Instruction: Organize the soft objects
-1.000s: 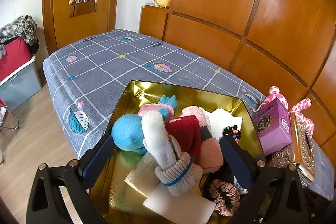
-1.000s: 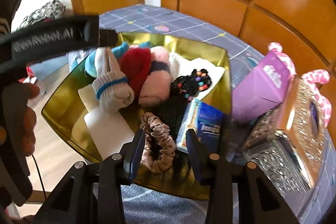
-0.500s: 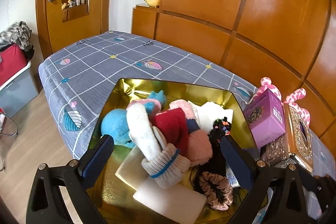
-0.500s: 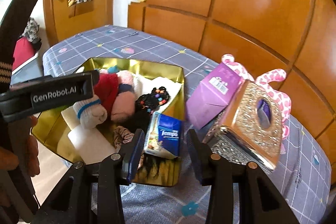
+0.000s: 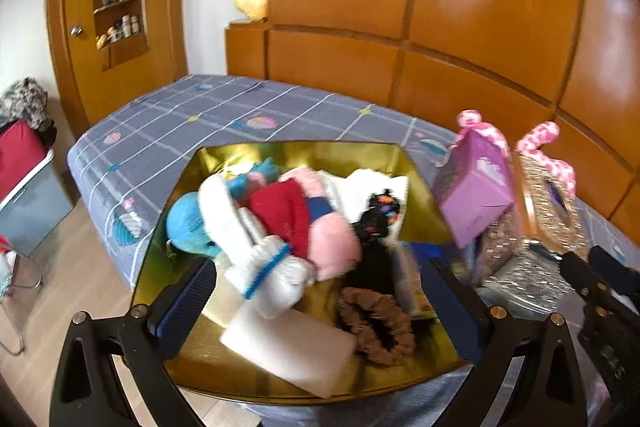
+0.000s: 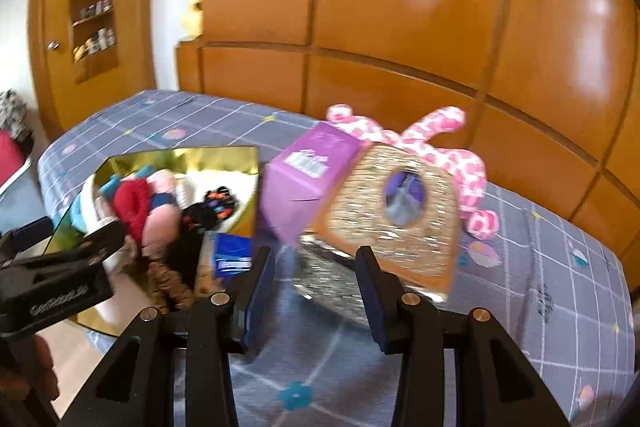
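Hovering with left gripper [image 5: 316, 299] spread wide and empty over gold tray [image 5: 416, 179] of socks [image 5: 260, 259]. Holding right gripper [image 6: 316, 291] part-open, empty, facing glitter box [image 6: 400, 227]; risking knocking purple box [image 6: 308, 179] over

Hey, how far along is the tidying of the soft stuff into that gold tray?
Looks done: the socks, blue plush and brown scrunchie lie piled in the gold tray. In hand: nothing; the left tool and right tool are both open and empty. Seemingly left: the pink spotted plush on the bed behind the purple box.
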{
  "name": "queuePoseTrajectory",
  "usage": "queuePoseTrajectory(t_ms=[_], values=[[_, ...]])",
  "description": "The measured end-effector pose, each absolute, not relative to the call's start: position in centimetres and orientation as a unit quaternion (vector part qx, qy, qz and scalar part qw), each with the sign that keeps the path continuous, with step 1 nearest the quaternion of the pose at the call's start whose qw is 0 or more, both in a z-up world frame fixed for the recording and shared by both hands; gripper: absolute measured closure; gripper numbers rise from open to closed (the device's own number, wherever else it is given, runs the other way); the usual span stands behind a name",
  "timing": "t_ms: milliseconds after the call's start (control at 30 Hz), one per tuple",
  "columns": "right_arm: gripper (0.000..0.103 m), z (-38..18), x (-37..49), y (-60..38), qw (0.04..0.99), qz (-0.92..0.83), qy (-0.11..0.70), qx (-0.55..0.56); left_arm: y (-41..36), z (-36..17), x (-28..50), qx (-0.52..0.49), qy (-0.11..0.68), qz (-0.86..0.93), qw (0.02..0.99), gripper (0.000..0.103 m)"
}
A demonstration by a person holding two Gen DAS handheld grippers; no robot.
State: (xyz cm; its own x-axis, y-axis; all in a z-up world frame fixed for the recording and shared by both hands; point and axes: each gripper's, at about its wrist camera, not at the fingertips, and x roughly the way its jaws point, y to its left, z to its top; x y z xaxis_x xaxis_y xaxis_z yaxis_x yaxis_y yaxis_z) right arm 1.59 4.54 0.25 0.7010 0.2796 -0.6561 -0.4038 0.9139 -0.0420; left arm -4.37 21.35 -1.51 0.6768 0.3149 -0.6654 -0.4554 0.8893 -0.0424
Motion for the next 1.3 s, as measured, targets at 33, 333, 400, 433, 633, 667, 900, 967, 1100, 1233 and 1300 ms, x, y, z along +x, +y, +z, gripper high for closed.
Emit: queuePoseTrajectory(t_ms=[33,333,400,433,633,667,900,967,1100,1233,1300], values=[[0.061,0.2,1.7,4.0,0.919,0.181,0.341,-0.086,20.7,-1.3,-4.4,-0.095,0.338,0.209,0.913,0.0],[0.061,-0.3,2.0,1.3,0.922,0.153,0.349,-0.065,17.6,-1.0,-4.0,-0.055,0.339,0.209,0.916,0.0],[0.061,-0.4,2.1,1.0,0.922,0.151,0.351,-0.064,17.6,-1.0,-4.1,-0.06,0.341,0.21,0.914,0.0],[0.061,-0.5,2.1,0.9,0.922,0.151,0.352,-0.063,17.7,-1.0,-4.1,-0.063,0.341,0.212,0.914,0.0],[0.061,-0.8,2.1,0.7,0.921,0.147,0.355,-0.059,17.9,-1.0,-4.2,-0.067,0.34,0.223,0.911,0.0],[0.061,-0.9,2.1,0.7,0.921,0.147,0.355,-0.059,17.9,-1.0,-4.2,-0.067,0.34,0.223,0.911,0.0],[0.061,-0.9,1.9,1.1,0.92,0.151,0.355,-0.064,18.1,-1.1,-4.2,-0.07,0.342,0.225,0.91,0.0],[0.061,-0.9,1.8,1.1,0.92,0.153,0.355,-0.065,18.3,-1.1,-4.2,-0.071,0.341,0.227,0.91,0.0],[0.061,-1.0,1.9,1.2,0.92,0.154,0.356,-0.066,18.4,-1.2,-4.2,-0.074,0.344,0.227,0.908,0.0],[0.061,-1.0,1.8,1.3,0.919,0.155,0.356,-0.066,18.4,-1.3,-4.1,-0.073,0.347,0.226,0.907,0.0],[0.061,-1.1,1.9,1.3,0.919,0.156,0.357,-0.066,18.4,-1.3,-4.1,-0.073,0.347,0.226,0.907,0.0]])
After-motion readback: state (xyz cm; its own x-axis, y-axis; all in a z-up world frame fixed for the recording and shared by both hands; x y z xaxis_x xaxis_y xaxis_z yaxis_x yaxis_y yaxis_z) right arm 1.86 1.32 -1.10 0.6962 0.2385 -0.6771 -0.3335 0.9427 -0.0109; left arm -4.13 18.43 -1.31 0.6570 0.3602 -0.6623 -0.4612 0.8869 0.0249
